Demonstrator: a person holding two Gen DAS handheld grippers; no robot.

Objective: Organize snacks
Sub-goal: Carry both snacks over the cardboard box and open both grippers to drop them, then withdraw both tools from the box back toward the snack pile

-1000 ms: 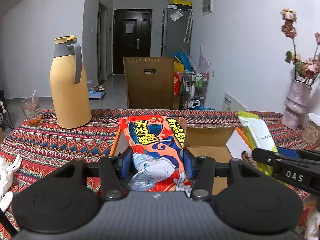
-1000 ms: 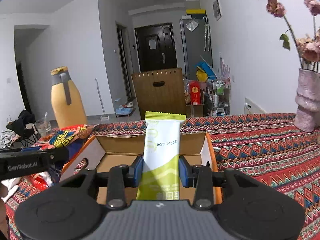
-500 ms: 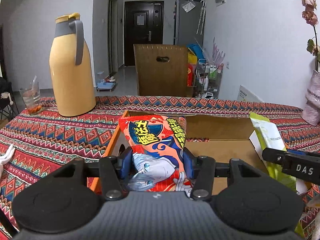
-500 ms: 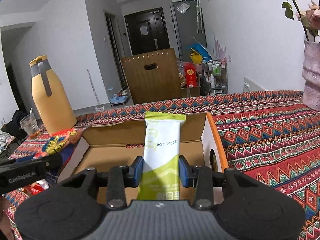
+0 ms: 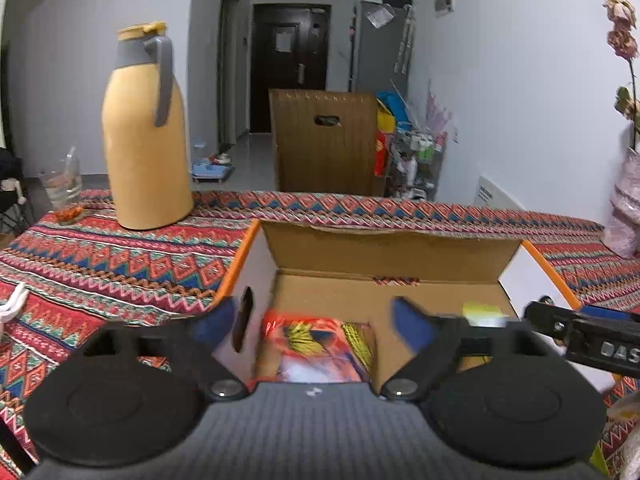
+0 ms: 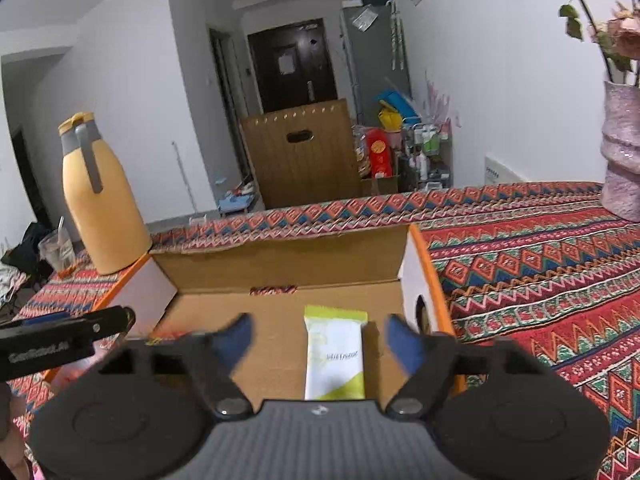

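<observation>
Right gripper [image 5: 600, 344] reads "DAS", cut off

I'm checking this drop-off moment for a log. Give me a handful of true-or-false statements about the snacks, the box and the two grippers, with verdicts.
1. The red and orange cartoon-print snack bag lies inside the open cardboard box. True.
2. The left gripper is clamped on the snack bag. False: its jaws have just been opening, and its blue fingers stand clear of the bag.
3. The white and green snack packet lies on the box floor. True.
4. The right gripper holds the packet upright. False: its jaws have just been opening, and the packet lies free between them.
5. The tan thermos jug with a grey handle stands inside the box. False: it stands on the patterned tablecloth beside it.
</observation>
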